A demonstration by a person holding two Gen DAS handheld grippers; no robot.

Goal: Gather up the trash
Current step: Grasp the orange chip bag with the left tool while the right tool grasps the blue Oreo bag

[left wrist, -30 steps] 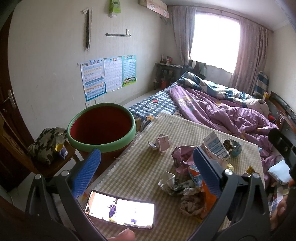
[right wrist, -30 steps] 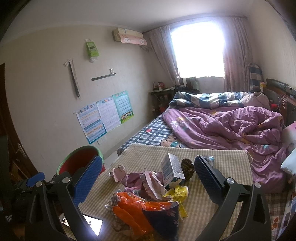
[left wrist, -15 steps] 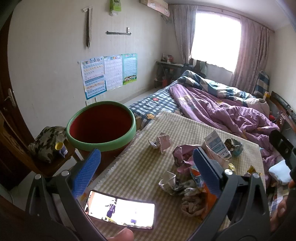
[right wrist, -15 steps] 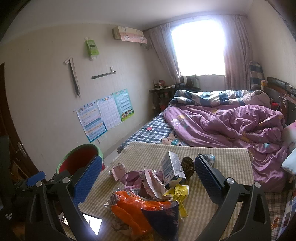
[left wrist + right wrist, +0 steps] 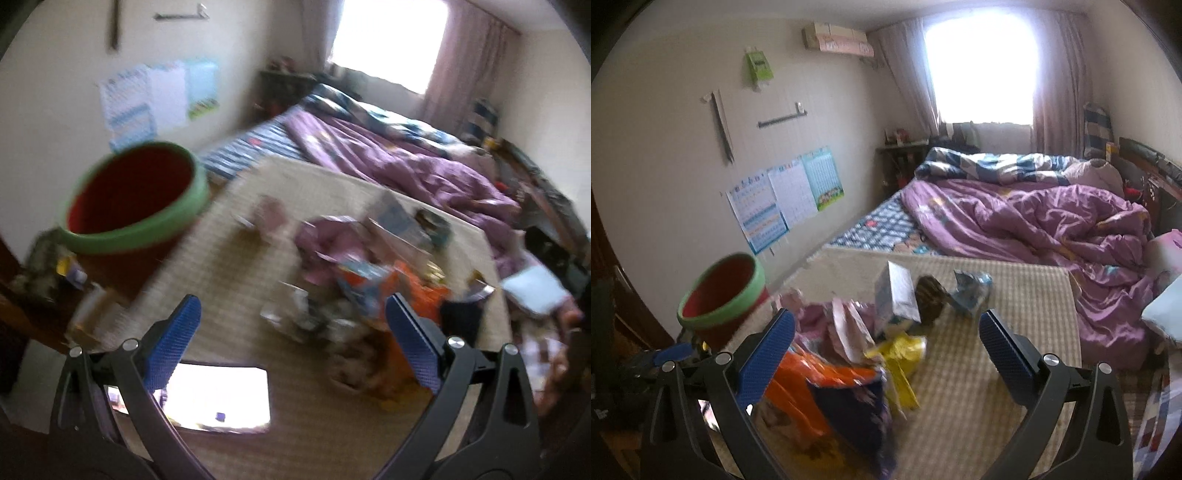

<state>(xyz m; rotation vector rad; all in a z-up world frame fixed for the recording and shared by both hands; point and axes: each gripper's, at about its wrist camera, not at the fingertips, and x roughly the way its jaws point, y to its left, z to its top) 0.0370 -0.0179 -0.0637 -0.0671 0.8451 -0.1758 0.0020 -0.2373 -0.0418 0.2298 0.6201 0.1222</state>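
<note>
A pile of trash lies on the checked tablecloth (image 5: 997,354): an orange snack bag (image 5: 809,384), a yellow wrapper (image 5: 901,354), pink crumpled wrappers (image 5: 846,325), a small white-blue carton (image 5: 897,295) and crumpled paper (image 5: 295,314). A red bin with a green rim (image 5: 133,195) stands at the table's left; it also shows in the right wrist view (image 5: 724,291). My left gripper (image 5: 291,339) is open and empty above the near side of the pile. My right gripper (image 5: 886,350) is open and empty over the orange bag and yellow wrapper. The left wrist view is blurred.
A lit phone (image 5: 218,398) lies on the table's near edge by my left gripper. A bed with a purple quilt (image 5: 1034,221) lies beyond the table. A chair with a cushion (image 5: 44,258) stands left of the bin. Posters (image 5: 783,195) hang on the wall.
Both grippers have moved forward and tilted down toward the trash pile. The left view is now motion-blurred. Both stay open and empty.
</note>
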